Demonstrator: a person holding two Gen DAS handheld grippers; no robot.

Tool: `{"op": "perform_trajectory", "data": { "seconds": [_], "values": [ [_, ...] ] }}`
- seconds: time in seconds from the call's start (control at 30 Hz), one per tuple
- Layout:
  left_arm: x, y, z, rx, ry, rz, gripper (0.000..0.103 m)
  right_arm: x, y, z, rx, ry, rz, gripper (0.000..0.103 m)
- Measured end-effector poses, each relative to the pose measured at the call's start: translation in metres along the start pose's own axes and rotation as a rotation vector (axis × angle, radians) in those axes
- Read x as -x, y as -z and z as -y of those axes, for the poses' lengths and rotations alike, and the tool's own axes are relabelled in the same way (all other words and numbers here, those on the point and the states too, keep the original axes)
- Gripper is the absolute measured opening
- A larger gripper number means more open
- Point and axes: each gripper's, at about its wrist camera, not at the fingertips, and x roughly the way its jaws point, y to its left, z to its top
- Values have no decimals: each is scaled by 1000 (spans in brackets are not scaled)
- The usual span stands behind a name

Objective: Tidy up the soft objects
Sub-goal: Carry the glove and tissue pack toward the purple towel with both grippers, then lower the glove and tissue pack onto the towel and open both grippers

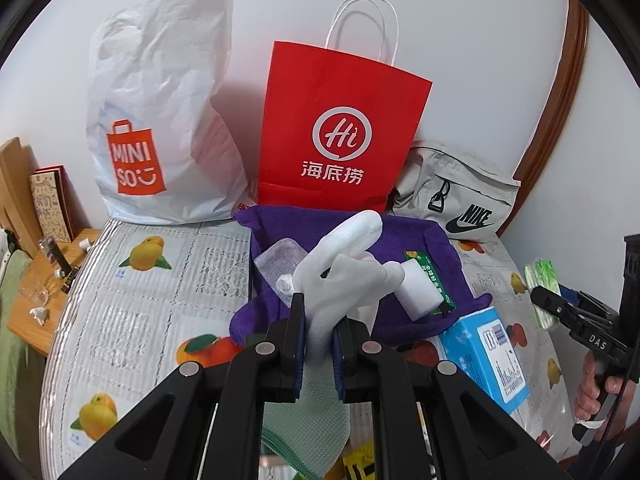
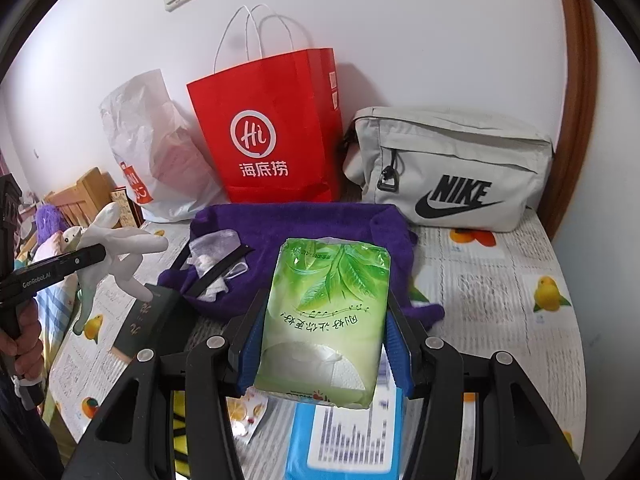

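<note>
Readable text first: red paper bag (image 1: 340,120) has a white "Hi" circle logo plus 海底捞. White plastic bag (image 1: 160,120) beside it says MINISO on an orange bag-shaped logo. Grey pouch (image 2: 448,164) at the wall has NIKE and a swoosh in black. Right-hand tool reads "DAS" in the left wrist view; left-hand tool reads "GenRobot.AI" in the right wrist view. Blue box (image 1: 484,356) carries a barcode label — too blurred to read.

Left gripper (image 1: 319,336): clenched on a white knit glove (image 1: 344,272). Glove is limp, fingers splayed and drooping forward, pale green cuff hanging below the jaws. It's held up above the near edge of the purple towel (image 1: 420,248), not touching it.

Right gripper (image 2: 322,344): grasping a tissue pack (image 2: 324,320) — blue pads press on both long sides. Pack is soft green plastic with a leaf print, a line of Chinese script and music notes, white tissue graphic at the near end. It hangs over the blue box, in front of the towel.

Towel lies rumpled on the fruit-print tablecloth (image 1: 132,300), in front of the red bag. On it: a white block in a green-labelled wrapper (image 1: 424,292) and a clear pouch (image 1: 280,260).
</note>
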Motion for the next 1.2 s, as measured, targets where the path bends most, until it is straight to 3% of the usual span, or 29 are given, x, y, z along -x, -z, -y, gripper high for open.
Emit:
{"op": "perform_trajectory", "data": {
  "seconds": [0.3, 0.67, 1.2],
  "values": [
    [-38, -24, -2, -10, 2, -20, 11, -51, -24, 3, 24, -4, -28, 53],
    [-85, -45, 0, -26, 1, -59, 11, -113, -39, 21, 33, 18, -122, 53],
    [-151, -57, 3, -10, 42, -137, 11, -170, -29, 37, 26, 19, -263, 53]
  ]
}}
